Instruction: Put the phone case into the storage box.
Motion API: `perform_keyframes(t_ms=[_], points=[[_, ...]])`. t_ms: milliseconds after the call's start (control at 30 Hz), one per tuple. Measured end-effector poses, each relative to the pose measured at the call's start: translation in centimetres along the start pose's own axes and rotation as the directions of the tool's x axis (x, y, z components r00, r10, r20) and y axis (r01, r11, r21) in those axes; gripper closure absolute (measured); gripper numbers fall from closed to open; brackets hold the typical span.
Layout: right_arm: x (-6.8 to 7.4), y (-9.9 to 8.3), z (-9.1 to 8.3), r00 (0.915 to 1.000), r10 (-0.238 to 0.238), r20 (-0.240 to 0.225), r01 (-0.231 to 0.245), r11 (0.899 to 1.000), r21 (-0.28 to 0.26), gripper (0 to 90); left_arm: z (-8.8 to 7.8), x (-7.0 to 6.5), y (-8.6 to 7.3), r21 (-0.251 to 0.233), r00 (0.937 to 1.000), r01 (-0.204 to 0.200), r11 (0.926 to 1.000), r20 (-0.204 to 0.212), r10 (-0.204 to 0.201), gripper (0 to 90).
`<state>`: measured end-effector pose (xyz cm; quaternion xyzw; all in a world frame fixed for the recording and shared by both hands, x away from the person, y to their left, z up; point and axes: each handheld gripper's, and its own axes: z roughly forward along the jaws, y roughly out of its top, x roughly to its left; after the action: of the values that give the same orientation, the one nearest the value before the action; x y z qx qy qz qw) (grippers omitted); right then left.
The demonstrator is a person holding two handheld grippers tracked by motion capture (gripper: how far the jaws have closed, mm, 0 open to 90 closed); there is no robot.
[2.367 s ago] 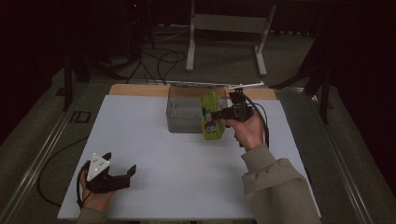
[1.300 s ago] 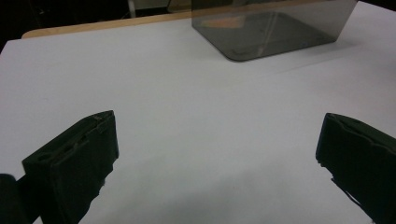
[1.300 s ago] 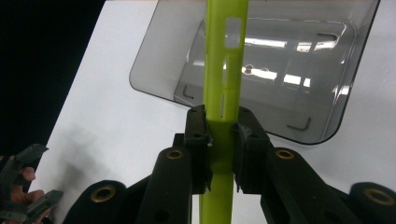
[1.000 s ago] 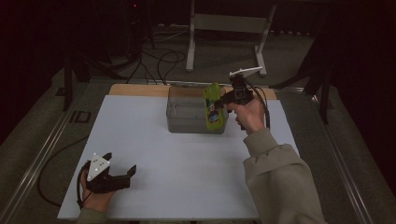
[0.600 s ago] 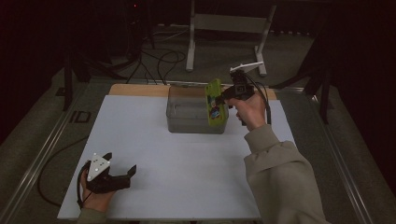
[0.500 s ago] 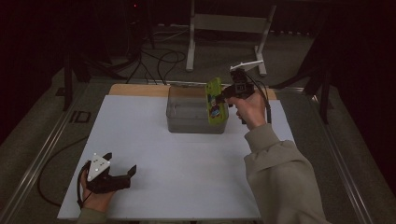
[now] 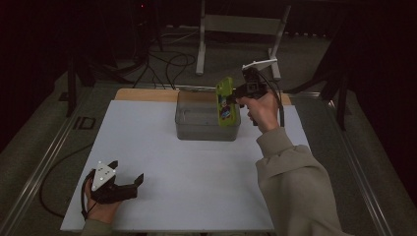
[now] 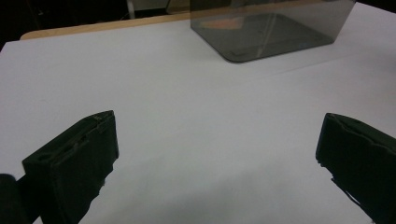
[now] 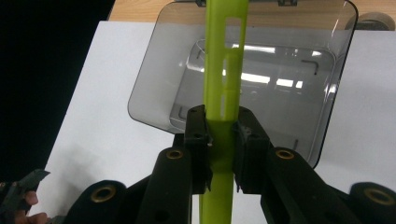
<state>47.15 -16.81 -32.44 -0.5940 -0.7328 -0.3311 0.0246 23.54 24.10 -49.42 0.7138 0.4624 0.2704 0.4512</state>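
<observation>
A flat lime-green package [image 7: 226,101] with a printed label stands on edge in the air over the right part of a smoky translucent bin [image 7: 196,123]. My right gripper [image 7: 231,97] is shut on it from the right side. In the right gripper view the green package [image 9: 224,70] runs up between the black pads [image 9: 198,140], above the open, empty bin [image 9: 149,70]. My left gripper [image 7: 128,172] rests open at the near left of the table, with nothing between its jaws. In the left gripper view the left gripper [image 8: 217,154] faces bare white surface, with the bin [image 8: 261,32] far ahead.
A white sheet [image 7: 147,147] covers the table, with a wooden strip [image 7: 142,94] along the far edge. Beyond it stand a metal frame [image 7: 201,44] and floor cables [image 7: 162,59]. A rail [image 7: 44,162] runs along the left side.
The right hand has carried the green package up and farther back, from in front of the bin's right end to above it. The left gripper has stayed put.
</observation>
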Motion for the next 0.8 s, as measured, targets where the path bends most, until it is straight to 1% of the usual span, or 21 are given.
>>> perform_keyframes(t_ms=[400,533,600,700,800], points=[[-0.3,1.0,0.4,0.9998,0.018,-0.008,-0.019,1.0,-0.018,78.2,-0.1,0.0,0.0,-0.012,1.0,0.004,0.9999,0.003,-0.004,0.2],[-0.3,1.2,0.7,0.9997,0.023,0.008,-0.023,1.0,-0.019,78.2,-0.1,0.0,0.0,-0.016,1.0,0.001,0.9999,0.003,-0.001,0.2],[-0.5,1.4,0.9,0.9996,0.026,0.008,-0.025,0.999,-0.023,78.2,-0.1,-0.1,0.0,-0.024,1.0,0.002,0.9997,0.004,-0.001,0.2],[-0.7,1.6,1.0,0.9992,0.039,0.014,-0.038,0.998,-0.041,78.2,-0.2,-0.1,0.1,-0.032,1.0,0.0,0.9995,0.007,0.001,0.2],[-1.0,1.7,1.2,0.9985,0.05,0.021,-0.049,0.998,-0.044,78.2,-0.1,-0.2,0.1,-0.032,1.0,-0.005,0.9995,0.008,0.005,0.2]])
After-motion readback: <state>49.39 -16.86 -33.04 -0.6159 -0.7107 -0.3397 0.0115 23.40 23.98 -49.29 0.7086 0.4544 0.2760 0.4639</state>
